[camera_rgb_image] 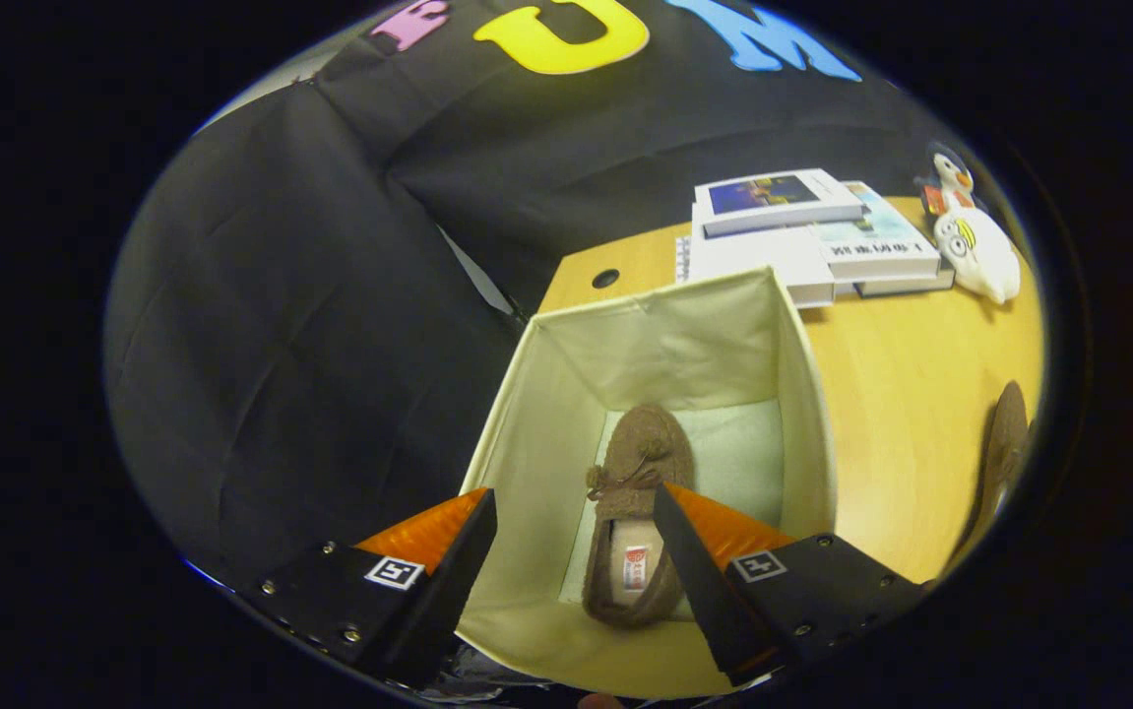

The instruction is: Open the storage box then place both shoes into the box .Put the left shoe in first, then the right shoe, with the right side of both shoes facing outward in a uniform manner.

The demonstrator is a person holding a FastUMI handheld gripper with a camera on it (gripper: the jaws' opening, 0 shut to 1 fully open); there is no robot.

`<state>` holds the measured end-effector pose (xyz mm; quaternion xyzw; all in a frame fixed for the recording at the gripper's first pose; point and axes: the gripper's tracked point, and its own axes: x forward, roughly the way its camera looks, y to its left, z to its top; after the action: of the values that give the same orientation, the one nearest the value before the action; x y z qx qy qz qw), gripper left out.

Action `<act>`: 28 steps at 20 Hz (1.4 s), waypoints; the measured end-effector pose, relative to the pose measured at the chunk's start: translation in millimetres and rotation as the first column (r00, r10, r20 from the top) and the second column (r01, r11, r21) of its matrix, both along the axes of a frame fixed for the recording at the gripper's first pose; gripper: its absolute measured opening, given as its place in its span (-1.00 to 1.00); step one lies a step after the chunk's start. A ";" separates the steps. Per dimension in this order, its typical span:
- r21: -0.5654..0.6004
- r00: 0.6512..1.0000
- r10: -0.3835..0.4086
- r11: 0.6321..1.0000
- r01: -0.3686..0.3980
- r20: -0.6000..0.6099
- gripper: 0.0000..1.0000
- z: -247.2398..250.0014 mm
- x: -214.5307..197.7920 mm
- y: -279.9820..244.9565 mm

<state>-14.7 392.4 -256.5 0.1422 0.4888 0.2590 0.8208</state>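
Gripper view, looking down over a wooden table [911,394] spreading across the right half of the frame, with black cloth draping the left and top. Sitting at the centre of the frame, on the table's left end: an open cream fabric storage box [807,394], lid nowhere over the mouth, pale lining showing on its floor. Lying inside on that floor: one brown fuzzy shoe [637,463], a moccasin with a small bow, toe pointing toward the far wall, heel toward the bottom of the frame, keeping to the left part of the floor and leaving bare lining to its right. Resting at the right edge of the frame, out on the tabletop and well apart from the box: a second brown shoe [1004,443], only partly showing. Stacking at the upper right, just beyond the box's far wall: several books [802,231]. Standing beside them, further right: two small toy figures [975,251]. Hovering at the bottom of the frame, above the box's near rim: the gripper [576,522], fingers spreading wide, gripping nothing, the boxed shoe showing in the gap between them.
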 end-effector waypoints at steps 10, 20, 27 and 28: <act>-0.078 0.989 -0.039 0.996 0.051 0.146 0.95 30.0 19.7 -122.1; -0.130 0.975 -0.191 0.970 0.205 0.114 0.95 9.0 17.5 -253.6; -0.231 0.963 -0.245 0.936 0.266 0.114 0.96 -17.8 12.2 -330.5; -0.247 0.962 -0.249 0.931 0.270 0.115 0.96 -22.4 10.6 -340.2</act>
<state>-4.1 52.2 -278.9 0.0859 0.4614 0.0873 0.8787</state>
